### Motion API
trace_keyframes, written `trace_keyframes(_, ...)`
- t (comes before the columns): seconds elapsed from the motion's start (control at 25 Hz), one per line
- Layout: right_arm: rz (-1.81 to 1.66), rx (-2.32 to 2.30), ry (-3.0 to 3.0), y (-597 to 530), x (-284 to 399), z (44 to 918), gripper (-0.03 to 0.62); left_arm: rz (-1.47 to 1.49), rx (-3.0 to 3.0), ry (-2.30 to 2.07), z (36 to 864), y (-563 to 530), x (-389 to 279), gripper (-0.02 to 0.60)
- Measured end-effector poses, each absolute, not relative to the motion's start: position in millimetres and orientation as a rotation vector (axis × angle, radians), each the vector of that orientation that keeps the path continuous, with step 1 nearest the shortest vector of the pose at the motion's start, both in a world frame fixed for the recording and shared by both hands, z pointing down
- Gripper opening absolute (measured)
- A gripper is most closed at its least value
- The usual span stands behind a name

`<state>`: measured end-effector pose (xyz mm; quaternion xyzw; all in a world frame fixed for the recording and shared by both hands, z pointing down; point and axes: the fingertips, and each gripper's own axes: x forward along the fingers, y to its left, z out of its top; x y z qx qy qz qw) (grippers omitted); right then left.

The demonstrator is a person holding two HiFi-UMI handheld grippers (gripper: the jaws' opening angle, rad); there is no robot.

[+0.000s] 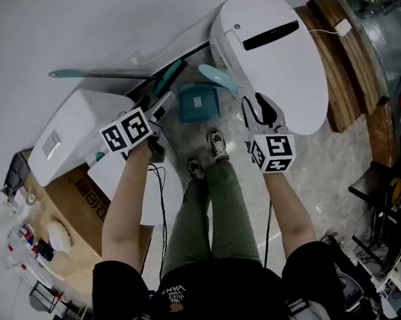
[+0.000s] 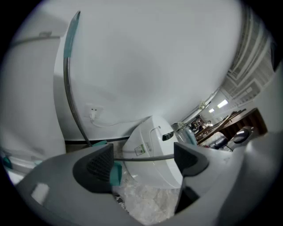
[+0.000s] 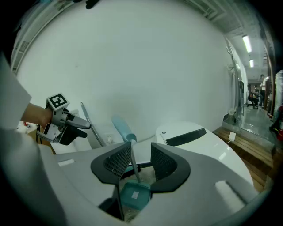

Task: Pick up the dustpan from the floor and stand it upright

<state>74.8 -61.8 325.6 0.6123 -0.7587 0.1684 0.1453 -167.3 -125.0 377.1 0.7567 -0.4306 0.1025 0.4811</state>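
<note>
The teal dustpan (image 1: pixel 198 103) has a thin grey rod and a light teal grip (image 1: pixel 214 77). My right gripper (image 1: pixel 254 107) is shut on that rod. In the right gripper view the rod runs between the jaws (image 3: pixel 136 161), the pan (image 3: pixel 132 196) hangs below them and the grip (image 3: pixel 121 128) tilts up toward the wall. I cannot tell if the pan touches the floor. My left gripper (image 1: pixel 156 117) stands open just left of the pan. In its own view the rod (image 2: pixel 141 157) runs crosswise past the wide jaws, untouched.
A big white rounded appliance (image 1: pixel 269 55) stands right of the dustpan, and a white cabinet (image 1: pixel 74 127) with a cardboard box (image 1: pixel 77 193) stands left. A teal-tipped broom (image 1: pixel 73 74) leans on the wall. A wooden bench (image 1: pixel 345 72) lies at the right. The person's feet (image 1: pixel 216 145) are on the marble floor.
</note>
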Motion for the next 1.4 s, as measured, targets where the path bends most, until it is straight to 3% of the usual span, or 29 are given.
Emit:
trace_keyframes(0.2,0.437,1.781,-2.23,-33,67,269,0.135,0.235,1.961,-1.076,319,-103,-162,0.476)
trace_keyframes(0.32,0.417,1.783,-2.256,-16,62,241,0.075,0.209,2.001,-1.073,289,-83,-156,0.455)
trace_keyframes(0.56,0.437,1.812,-2.328,31,62,190,0.008,0.197,2.091,-1.141,241,-32,-149,0.215)
trace_keyframes(0.68,0.421,1.797,-2.369,58,67,168,0.003,0.195,2.12,-1.195,221,-8,-148,0.136)
trace_keyframes(0.96,0.329,1.759,-2.457,115,86,119,0.002,0.183,2.227,-1.288,168,57,-133,0.054)
trace_keyframes(1.4,0.311,1.673,-2.559,214,90,79,0.002,0.133,2.339,-1.344,105,169,-101,0.052)
